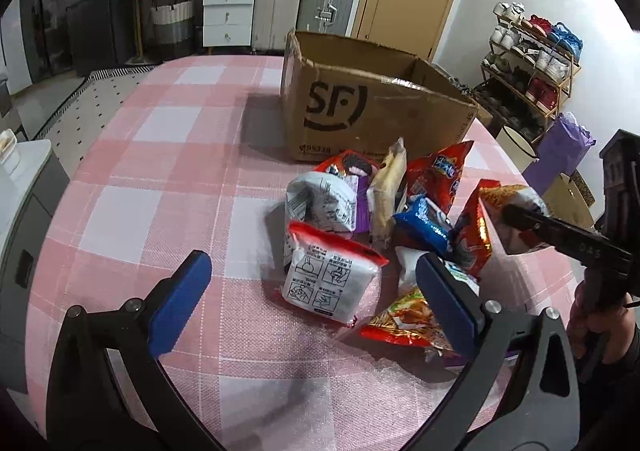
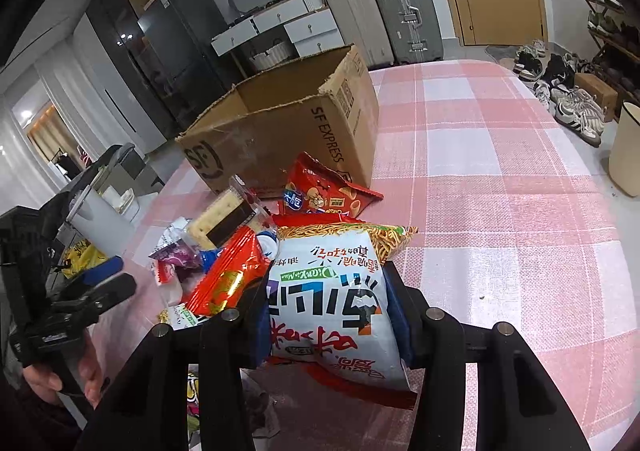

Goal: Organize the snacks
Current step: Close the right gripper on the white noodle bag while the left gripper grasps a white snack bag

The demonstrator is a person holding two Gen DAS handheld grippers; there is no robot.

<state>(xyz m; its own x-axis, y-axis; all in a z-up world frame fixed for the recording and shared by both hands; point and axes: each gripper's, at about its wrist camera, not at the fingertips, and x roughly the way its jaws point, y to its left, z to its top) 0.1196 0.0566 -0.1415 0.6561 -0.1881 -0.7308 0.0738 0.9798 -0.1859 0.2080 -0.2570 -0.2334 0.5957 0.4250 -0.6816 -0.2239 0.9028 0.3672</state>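
Right-wrist view shows your right gripper (image 2: 332,315) clamped on a glossy, puffy white foil packet of fried noodle snack (image 2: 336,291), its blue pads pressing both crinkled sides, with the packet held above the table. Just beyond it lies the heap of snacks: a red crimped-edge foil chip bag (image 2: 324,191), a clear-wrapped square cracker sandwich with a dark filling (image 2: 224,219), and a slim red-orange shiny pouch (image 2: 228,275).

Behind the heap, touching the chip bag, stands an open brown corrugated cardboard box printed "SF" (image 2: 288,119), its top edges ragged and its wall scuffed. Everything rests on the woven pink-and-white checked tablecloth (image 2: 500,179).

Through the left-wrist view, your left gripper (image 1: 312,299) is spread wide and holds nothing; its blue rectangular pads (image 1: 180,299) flank a pillow-shaped white packet with a red seal and line drawings (image 1: 332,283). A small blue foil packet (image 1: 424,225) lies in the pile's middle.
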